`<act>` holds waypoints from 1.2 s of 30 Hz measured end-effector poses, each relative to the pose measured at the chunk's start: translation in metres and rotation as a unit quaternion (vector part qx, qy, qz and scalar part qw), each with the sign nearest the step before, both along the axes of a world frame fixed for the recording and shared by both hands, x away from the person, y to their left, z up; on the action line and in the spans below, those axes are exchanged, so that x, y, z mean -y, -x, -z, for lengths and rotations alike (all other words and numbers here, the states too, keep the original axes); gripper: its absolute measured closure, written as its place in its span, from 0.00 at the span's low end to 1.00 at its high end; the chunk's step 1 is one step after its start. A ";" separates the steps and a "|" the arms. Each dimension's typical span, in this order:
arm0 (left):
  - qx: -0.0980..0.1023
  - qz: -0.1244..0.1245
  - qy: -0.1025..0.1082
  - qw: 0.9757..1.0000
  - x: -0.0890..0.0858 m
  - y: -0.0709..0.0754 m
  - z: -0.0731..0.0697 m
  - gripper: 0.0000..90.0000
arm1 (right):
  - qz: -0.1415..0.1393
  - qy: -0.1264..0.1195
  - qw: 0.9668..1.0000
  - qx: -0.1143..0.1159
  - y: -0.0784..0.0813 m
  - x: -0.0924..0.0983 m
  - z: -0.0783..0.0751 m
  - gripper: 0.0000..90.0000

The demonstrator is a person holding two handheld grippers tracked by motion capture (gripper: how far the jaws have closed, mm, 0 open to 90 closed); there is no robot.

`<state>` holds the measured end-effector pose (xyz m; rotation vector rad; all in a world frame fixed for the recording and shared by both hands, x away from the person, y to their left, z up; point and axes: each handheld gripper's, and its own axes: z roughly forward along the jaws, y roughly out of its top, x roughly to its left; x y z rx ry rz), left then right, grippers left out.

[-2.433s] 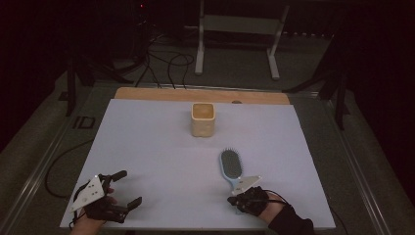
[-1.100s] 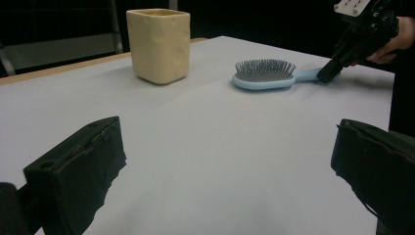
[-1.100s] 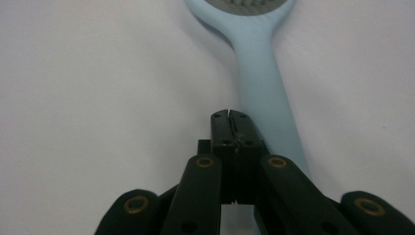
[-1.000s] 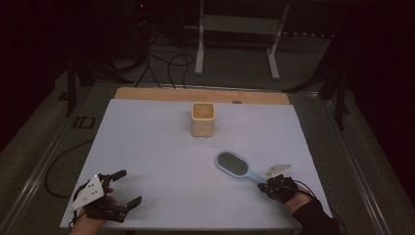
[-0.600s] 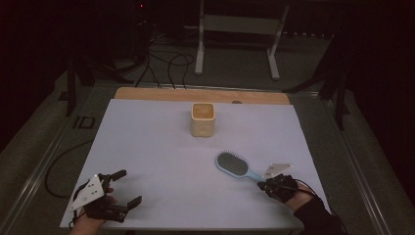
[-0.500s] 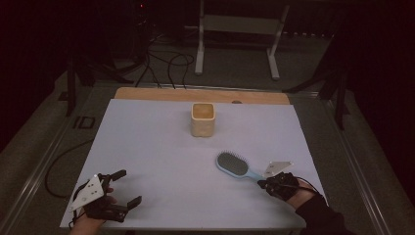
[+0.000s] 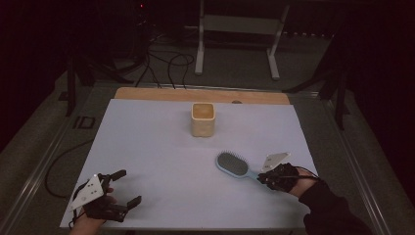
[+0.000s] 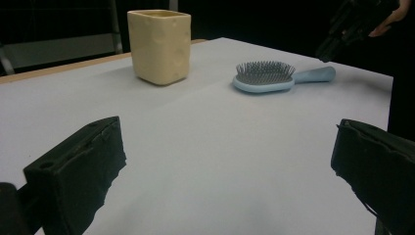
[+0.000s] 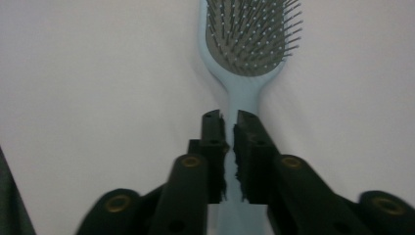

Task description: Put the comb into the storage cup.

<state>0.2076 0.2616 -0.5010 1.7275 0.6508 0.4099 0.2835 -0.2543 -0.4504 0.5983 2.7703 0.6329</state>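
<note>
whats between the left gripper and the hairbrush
Only bare white table, seen in the high view and the left gripper view, lies between the left gripper and the hairbrush.

The hairbrush (image 9: 247, 54) runs off the top edge in the right gripper view, its head cut short, and its handle end slips out of sight under the right tool (image 9: 228, 120). Whether the pads touch that handle can't be told.

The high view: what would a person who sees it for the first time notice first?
Probably the light blue hairbrush, lying bristles up on the white table at the near right. The right tool is over its handle, jaws a narrow gap apart. Behind it, the yellow cup stands upright near the table's far middle.
</note>
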 end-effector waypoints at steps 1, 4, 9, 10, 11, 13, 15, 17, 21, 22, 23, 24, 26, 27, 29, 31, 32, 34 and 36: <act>0.000 0.001 0.000 1.000 0.000 0.000 0.000 0.00 | -0.002 0.005 1.000 -0.002 -0.003 -0.002 -0.001 0.77; 0.001 0.000 0.000 1.000 0.000 0.000 0.000 0.00 | -0.006 0.011 1.000 -0.007 -0.008 -0.005 0.000 0.66; 0.001 0.000 -0.001 1.000 0.000 0.000 0.000 0.00 | -0.004 0.020 1.000 -0.017 -0.014 -0.010 0.002 0.54; 0.001 -0.001 -0.001 1.000 0.000 0.000 0.000 0.00 | -0.008 0.024 0.999 -0.020 -0.018 -0.012 0.003 0.52; 0.001 -0.005 0.001 1.000 -0.001 0.000 0.000 0.00 | -0.003 0.024 0.999 -0.026 -0.018 -0.013 0.003 0.50; 0.002 -0.006 0.003 1.000 -0.001 0.000 -0.001 0.00 | -0.006 0.025 0.999 -0.026 -0.020 -0.014 0.004 0.47; 0.003 -0.007 0.003 1.000 -0.002 0.000 -0.001 0.00 | -0.005 0.026 0.999 -0.032 -0.023 -0.015 0.005 0.42; 0.003 -0.008 0.003 1.000 -0.002 0.000 -0.001 0.00 | -0.001 0.028 0.999 -0.040 -0.026 -0.016 0.006 0.37; 0.005 -0.013 0.004 1.000 -0.002 0.000 -0.001 0.00 | -0.002 0.037 0.998 -0.055 -0.031 -0.018 0.009 0.22; 0.005 -0.014 0.005 1.000 -0.003 0.000 -0.001 0.00 | 0.002 0.040 0.998 -0.058 -0.032 -0.020 0.012 0.19; 0.005 -0.015 0.005 1.000 -0.003 0.000 -0.001 0.00 | 0.005 0.042 0.997 -0.061 -0.033 -0.021 0.013 0.19; 0.005 -0.016 0.005 1.000 -0.003 0.000 -0.001 0.00 | 0.003 0.042 0.997 -0.064 -0.035 -0.021 0.014 0.19; 0.004 -0.016 0.005 1.000 -0.003 0.000 -0.001 0.00 | 0.003 0.044 0.997 -0.070 -0.037 -0.023 0.016 0.18; 0.004 -0.015 0.005 1.000 -0.003 0.000 -0.001 0.00 | -0.001 0.045 0.997 -0.069 -0.038 -0.024 0.017 0.19; 0.004 -0.014 0.005 1.000 -0.003 0.000 -0.001 0.00 | -0.004 0.046 0.996 -0.076 -0.041 -0.026 0.018 0.22; 0.003 -0.015 0.006 1.000 -0.003 0.000 -0.001 0.00 | -0.008 0.045 0.995 -0.086 -0.045 -0.027 0.018 0.22; 0.003 -0.015 0.006 1.000 -0.003 0.000 -0.001 0.00 | -0.008 0.045 0.995 -0.086 -0.045 -0.027 0.018 0.22; 0.003 -0.014 0.006 1.000 -0.003 0.000 -0.001 0.00 | -0.001 0.058 0.995 -0.081 -0.049 -0.029 0.020 0.23; 0.003 -0.014 0.005 1.000 -0.003 0.000 -0.001 0.00 | 0.006 0.064 0.994 -0.087 -0.050 -0.031 0.022 0.24</act>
